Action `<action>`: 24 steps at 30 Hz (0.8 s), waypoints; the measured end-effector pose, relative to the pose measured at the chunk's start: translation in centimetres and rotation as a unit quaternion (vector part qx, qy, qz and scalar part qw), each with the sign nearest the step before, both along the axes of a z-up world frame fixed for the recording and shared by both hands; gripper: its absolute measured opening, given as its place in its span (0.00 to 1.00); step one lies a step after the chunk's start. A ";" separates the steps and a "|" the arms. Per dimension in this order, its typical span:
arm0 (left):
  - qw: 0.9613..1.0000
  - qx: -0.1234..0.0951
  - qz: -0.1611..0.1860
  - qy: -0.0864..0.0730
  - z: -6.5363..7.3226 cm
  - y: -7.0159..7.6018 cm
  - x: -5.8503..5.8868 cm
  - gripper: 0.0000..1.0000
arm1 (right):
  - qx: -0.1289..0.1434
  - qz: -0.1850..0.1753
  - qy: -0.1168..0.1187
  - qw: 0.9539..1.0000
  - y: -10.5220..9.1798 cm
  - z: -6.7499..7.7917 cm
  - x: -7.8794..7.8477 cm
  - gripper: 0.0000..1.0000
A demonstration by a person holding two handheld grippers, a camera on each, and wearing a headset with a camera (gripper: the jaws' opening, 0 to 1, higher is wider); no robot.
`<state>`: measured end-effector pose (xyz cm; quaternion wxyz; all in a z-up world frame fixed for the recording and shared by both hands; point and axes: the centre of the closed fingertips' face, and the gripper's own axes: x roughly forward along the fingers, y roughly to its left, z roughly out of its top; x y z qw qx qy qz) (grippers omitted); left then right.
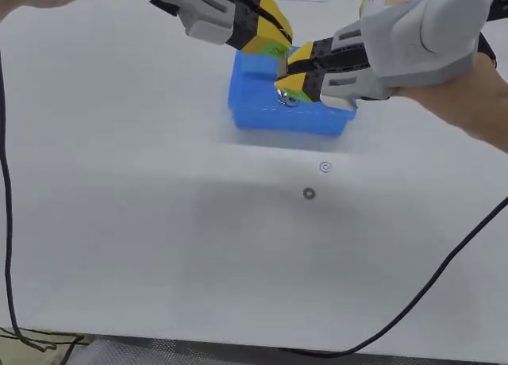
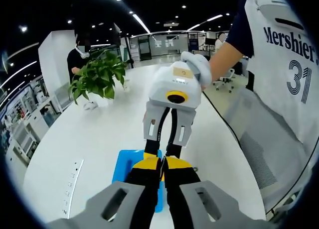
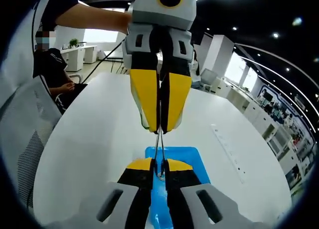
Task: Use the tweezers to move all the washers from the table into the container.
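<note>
Both grippers meet over the blue container. My left gripper reaches in from the upper left, and its yellow jaws are shut on the top of the thin metal tweezers. From the right, my right gripper has its jaws shut across the tweezers lower down. At the tweezers' tip a small washer sits just over the container; whether it is still pinched I cannot tell. Two more washers lie on the white table in front of the container.
The white table stretches wide in front of the container. A black cable runs across its right front, another down the left edge. A power strip lies at the far side. A person sits beyond the table.
</note>
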<state>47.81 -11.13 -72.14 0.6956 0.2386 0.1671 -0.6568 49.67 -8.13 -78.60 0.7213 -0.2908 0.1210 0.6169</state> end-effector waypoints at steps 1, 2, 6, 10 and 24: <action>1.000 0.000 0.000 0.002 -0.2 0.0 0.2 0.06 | -0.001 0.000 0.001 1.000 0.0 -0.2 0.1 0.10; 1.000 0.000 0.001 0.003 -0.4 0.0 0.3 0.06 | -0.002 0.000 0.002 1.000 -0.1 -0.6 0.5 0.10; 1.000 0.000 0.003 0.009 -1.3 -0.1 1.2 0.06 | -0.004 -0.003 0.008 1.000 -0.1 -1.4 1.2 0.10; 1.000 -0.001 0.007 0.015 -2.2 -0.1 2.2 0.06 | -0.005 -0.008 0.014 1.000 -0.1 -2.2 1.9 0.10; 1.000 -0.005 0.018 0.026 -5.0 -0.3 3.9 0.07 | -0.015 -0.013 0.034 0.999 -0.4 -5.2 3.4 0.10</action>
